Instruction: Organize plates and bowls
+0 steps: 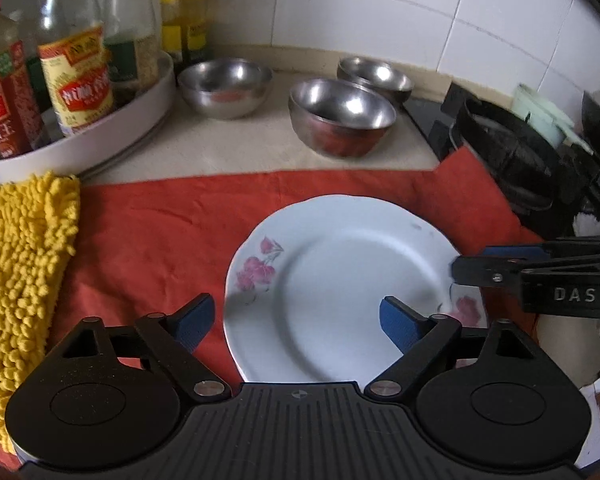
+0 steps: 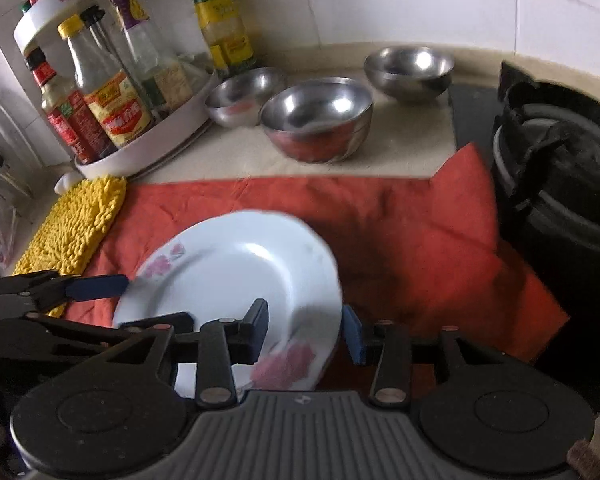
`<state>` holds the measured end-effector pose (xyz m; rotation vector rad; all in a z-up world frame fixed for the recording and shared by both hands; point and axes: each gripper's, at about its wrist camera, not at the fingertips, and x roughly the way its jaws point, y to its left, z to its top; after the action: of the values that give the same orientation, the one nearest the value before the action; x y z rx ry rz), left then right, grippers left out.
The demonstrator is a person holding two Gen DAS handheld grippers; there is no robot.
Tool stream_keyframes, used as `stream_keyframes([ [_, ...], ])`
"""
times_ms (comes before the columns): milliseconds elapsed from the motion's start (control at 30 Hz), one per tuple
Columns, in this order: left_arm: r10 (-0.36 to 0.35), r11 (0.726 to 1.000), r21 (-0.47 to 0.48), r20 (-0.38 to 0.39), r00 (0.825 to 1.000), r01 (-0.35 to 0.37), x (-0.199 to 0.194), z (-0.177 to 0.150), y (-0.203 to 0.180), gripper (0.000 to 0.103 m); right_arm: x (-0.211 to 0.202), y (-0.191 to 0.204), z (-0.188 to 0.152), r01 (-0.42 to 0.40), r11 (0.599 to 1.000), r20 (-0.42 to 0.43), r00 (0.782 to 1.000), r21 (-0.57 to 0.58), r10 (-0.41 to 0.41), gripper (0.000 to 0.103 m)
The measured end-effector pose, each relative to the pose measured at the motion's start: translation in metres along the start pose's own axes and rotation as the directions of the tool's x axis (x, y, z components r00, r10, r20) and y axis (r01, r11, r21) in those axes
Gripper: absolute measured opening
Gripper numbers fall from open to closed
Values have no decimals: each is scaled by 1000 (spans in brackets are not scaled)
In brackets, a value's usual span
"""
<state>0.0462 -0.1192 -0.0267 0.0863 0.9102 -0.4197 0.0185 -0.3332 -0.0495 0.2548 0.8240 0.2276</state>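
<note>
A white plate with pink flowers [image 1: 340,288] lies on a red cloth [image 1: 160,240], also in the right wrist view [image 2: 236,272]. My left gripper [image 1: 296,320] is open, its blue pads astride the plate's left-front part. My right gripper [image 2: 306,330] is open with its fingers either side of the plate's right rim; it shows in the left wrist view [image 1: 476,272] at the plate's right edge. Three steel bowls stand behind on the counter: left [image 1: 225,87], middle [image 1: 341,117], back right [image 1: 375,77].
A white round rack of sauce bottles [image 1: 80,148] stands at the back left. A yellow chenille mat [image 1: 20,264] lies left of the cloth. A black gas stove [image 1: 520,148] is to the right. White tiled wall behind.
</note>
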Motion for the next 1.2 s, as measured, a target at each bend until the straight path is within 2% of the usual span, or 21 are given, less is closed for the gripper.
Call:
stream_keyframes([
  [233, -7, 1000, -2, -52, 999, 7, 13, 0, 18, 95, 4, -10, -5, 11, 998, -22, 1000, 60, -10, 39],
  [367, -84, 996, 23, -93, 992, 86, 24, 1, 20, 95, 18, -7, -10, -35, 990, -77, 996, 137, 46, 39],
  [400, -101, 994, 33, -104, 989, 105, 28, 2, 20, 95, 20, -5, -10, -43, 987, -84, 995, 152, 56, 42],
  [533, -189, 980, 41, -136, 973, 196, 38, 4, 22, 96, 24, 0, -10, -20, 984, -85, 996, 177, 35, 48],
  [667, -208, 971, 86, -151, 966, 222, 39, 5, 22, 96, 24, 9, -10, 30, 982, -86, 996, 187, -14, 50],
  [767, -214, 969, 94, -160, 964, 230, 37, 6, 29, 95, 26, 15, -8, 54, 979, -95, 995, 199, -36, 52],
  [1000, -226, 963, 115, -158, 961, 245, 29, 8, 48, 93, 33, 28, -5, 53, 980, -98, 995, 191, -35, 52],
  [1100, -214, 963, 139, -134, 968, 232, 22, 14, 55, 95, 33, 24, -2, 43, 984, -119, 993, 172, -22, 52],
  [1200, -207, 967, 127, -102, 973, 219, 18, 23, 65, 95, 22, 20, 4, 84, 981, -100, 993, 173, -68, 52],
])
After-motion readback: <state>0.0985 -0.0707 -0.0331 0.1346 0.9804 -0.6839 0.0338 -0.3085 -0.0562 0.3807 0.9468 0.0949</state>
